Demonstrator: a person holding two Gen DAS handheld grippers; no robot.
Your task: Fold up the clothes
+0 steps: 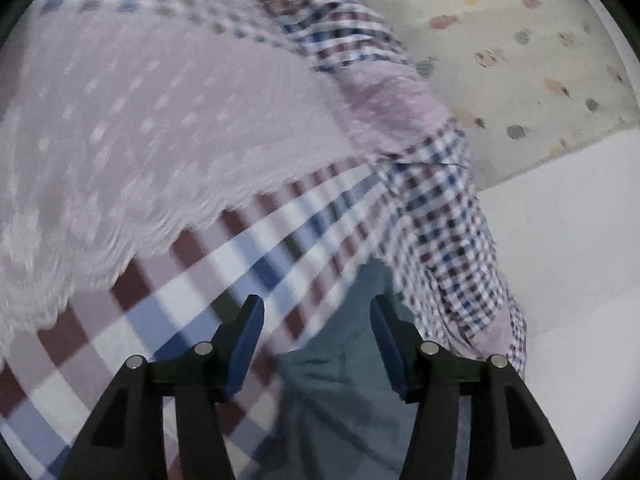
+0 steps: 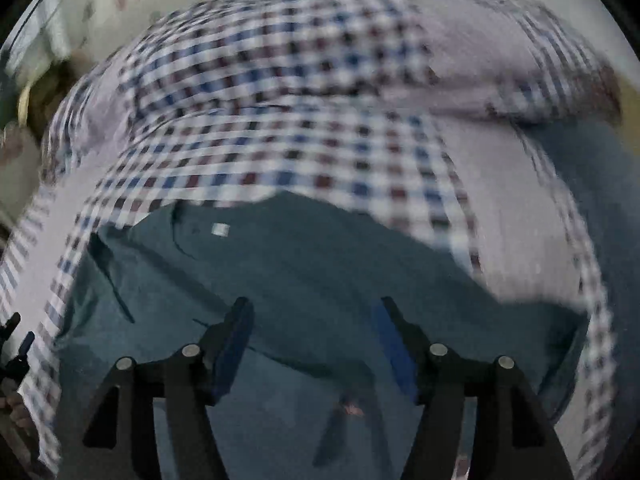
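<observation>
Both hand-held grippers, left point(image 1: 316, 344) and right point(image 2: 316, 344), gape empty over the teal shirt point(image 2: 304, 272); next, grasp its edge.

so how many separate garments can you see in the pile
3, though more may be hidden underneath. A checked shirt lies draped across the top, a pale pink dotted piece with a scalloped edge lies over it, and a teal garment lies beneath both.

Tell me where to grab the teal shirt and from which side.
Grip the teal shirt at its collar edge near the small white tag, coming from the near side with the open right hand-held gripper. That edge shows just below the checked shirt, which covers what lies beyond it. Blur makes the exact fold unclear.
</observation>
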